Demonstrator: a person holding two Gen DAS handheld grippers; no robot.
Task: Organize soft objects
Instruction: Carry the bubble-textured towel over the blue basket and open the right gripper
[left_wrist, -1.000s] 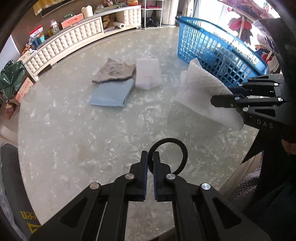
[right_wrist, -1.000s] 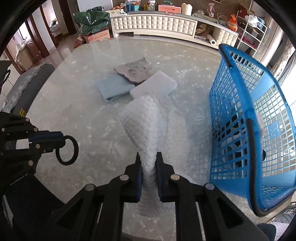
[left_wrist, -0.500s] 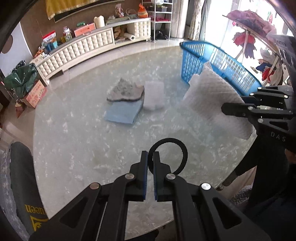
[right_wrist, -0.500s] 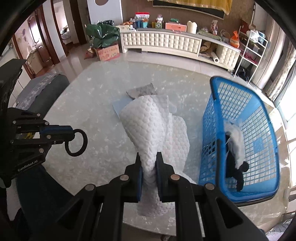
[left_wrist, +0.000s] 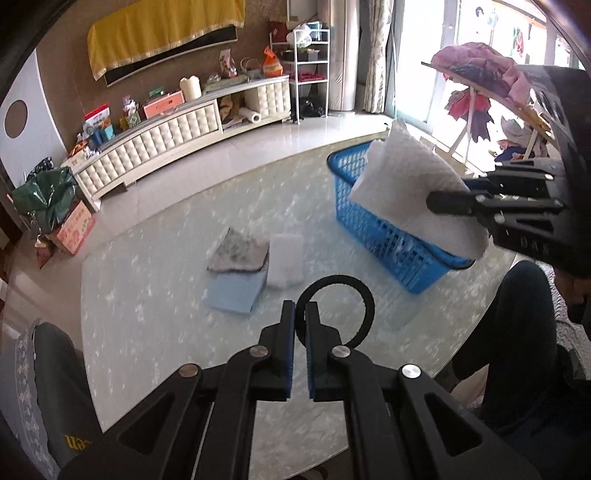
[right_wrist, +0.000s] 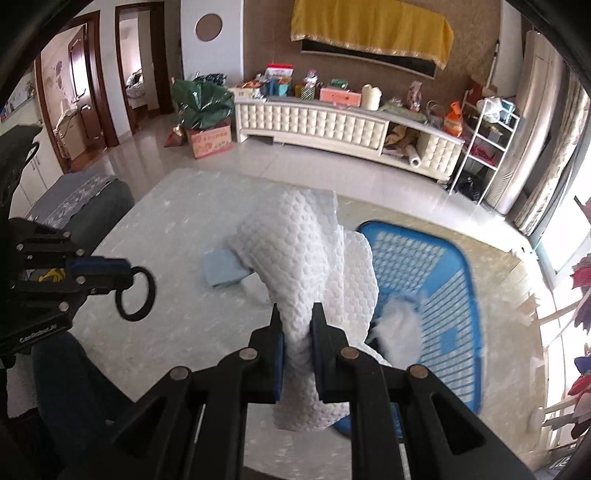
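Observation:
My right gripper (right_wrist: 297, 314) is shut on a white textured cloth (right_wrist: 310, 258) and holds it high above the table, beside the blue basket (right_wrist: 436, 280). From the left wrist view the cloth (left_wrist: 410, 188) hangs in front of the basket (left_wrist: 384, 229). My left gripper (left_wrist: 300, 310) is shut on a black ring (left_wrist: 338, 310), held above the table's near side; it also shows in the right wrist view (right_wrist: 135, 293). A grey cloth (left_wrist: 238, 251), a light blue cloth (left_wrist: 236, 291) and a white pad (left_wrist: 285, 258) lie mid-table.
The basket holds white and dark soft items (right_wrist: 400, 332). The round marble table (left_wrist: 147, 288) has a chair (left_wrist: 55, 398) at its left edge. A person's legs (left_wrist: 513, 332) are at the right. A white sideboard (left_wrist: 177, 140) stands behind.
Both grippers have risen well above the table. The white cloth has been lifted off the table and now hangs in the air by the basket. The ring stays gripped.

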